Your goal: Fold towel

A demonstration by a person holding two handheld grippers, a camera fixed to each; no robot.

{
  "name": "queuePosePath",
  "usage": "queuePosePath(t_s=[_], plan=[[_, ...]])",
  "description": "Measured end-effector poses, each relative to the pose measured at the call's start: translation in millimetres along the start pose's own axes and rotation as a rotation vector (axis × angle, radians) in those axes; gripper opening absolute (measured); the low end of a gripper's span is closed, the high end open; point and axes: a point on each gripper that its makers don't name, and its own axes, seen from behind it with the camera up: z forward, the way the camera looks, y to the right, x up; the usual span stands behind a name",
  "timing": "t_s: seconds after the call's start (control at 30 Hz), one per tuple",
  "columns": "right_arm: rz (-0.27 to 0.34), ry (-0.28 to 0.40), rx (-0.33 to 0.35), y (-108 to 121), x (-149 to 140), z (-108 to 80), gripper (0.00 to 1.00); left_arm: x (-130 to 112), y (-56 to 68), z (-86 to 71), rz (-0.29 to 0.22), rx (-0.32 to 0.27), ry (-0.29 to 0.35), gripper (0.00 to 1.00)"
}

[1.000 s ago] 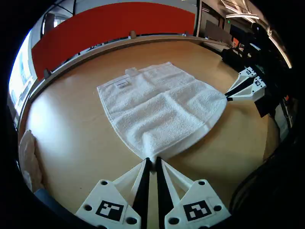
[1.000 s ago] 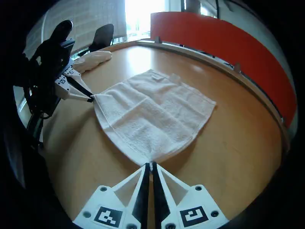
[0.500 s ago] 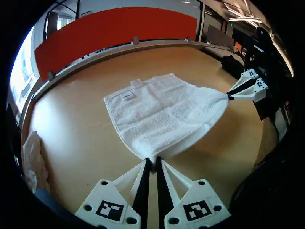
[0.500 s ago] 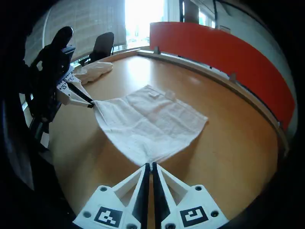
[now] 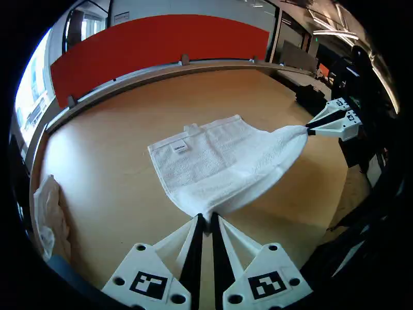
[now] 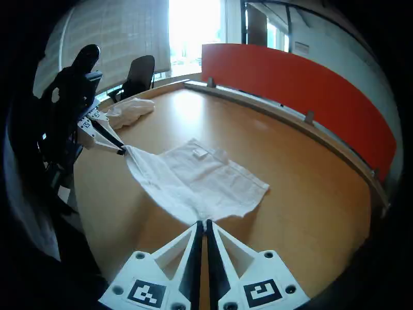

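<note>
A white towel (image 5: 222, 160) lies partly on the wooden table (image 5: 103, 170), its near edge lifted and stretched between both grippers. My left gripper (image 5: 206, 219) is shut on one near corner. My right gripper (image 6: 202, 226) is shut on the other near corner of the towel (image 6: 201, 178). In the left gripper view the right gripper (image 5: 308, 130) pinches its corner at the far right. In the right gripper view the left gripper (image 6: 121, 151) holds its corner at the left, held by a dark-gloved hand. The far edge with a small label (image 5: 179, 148) rests flat on the table.
A crumpled white cloth (image 5: 49, 212) lies near the table's left edge, also the cloth (image 6: 129, 109) at the back left in the right gripper view. An orange partition (image 5: 155, 46) runs along the far edge. An office chair (image 6: 138, 70) stands behind.
Both grippers have risen and pulled back, lifting the towel's near edge higher off the table; less of the towel now lies flat.
</note>
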Motion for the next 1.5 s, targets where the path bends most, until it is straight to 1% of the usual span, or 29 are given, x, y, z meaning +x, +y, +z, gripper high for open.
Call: queuePosePath(t_s=[0.27, 0.37, 0.7, 0.93, 1.1, 1.27, 1.5], plan=[[0.001, 0.017, 0.003, -2.9, 10.7, -13.8, 0.05, -1.1, 10.0, -16.0, -0.013, -0.011, -0.015, 0.12], [0.001, 0.016, 0.005, -3.6, 10.4, -16.4, 0.05, -2.3, 12.6, -19.2, -0.021, -0.013, -0.018, 0.12], [-0.004, 0.012, 0.006, -1.9, 9.5, -14.2, 0.05, -4.3, 14.3, -17.9, -0.028, -0.008, -0.033, 0.12], [-0.012, 0.010, 0.005, 5.8, 12.8, -6.6, 0.05, 3.9, 6.9, -9.4, -0.026, 0.004, -0.037, 0.12], [-0.022, 0.007, 0.007, 15.6, 17.9, 3.3, 0.05, 16.0, -1.9, -0.2, -0.019, 0.012, -0.034, 0.12], [-0.034, 0.003, 0.000, 29.5, 25.8, 15.1, 0.05, 29.0, -13.3, 13.5, -0.016, 0.021, -0.035, 0.12], [-0.028, -0.012, -0.009, 48.2, 30.7, 33.8, 0.05, 43.2, -29.0, 35.3, -0.018, 0.024, -0.039, 0.12]])
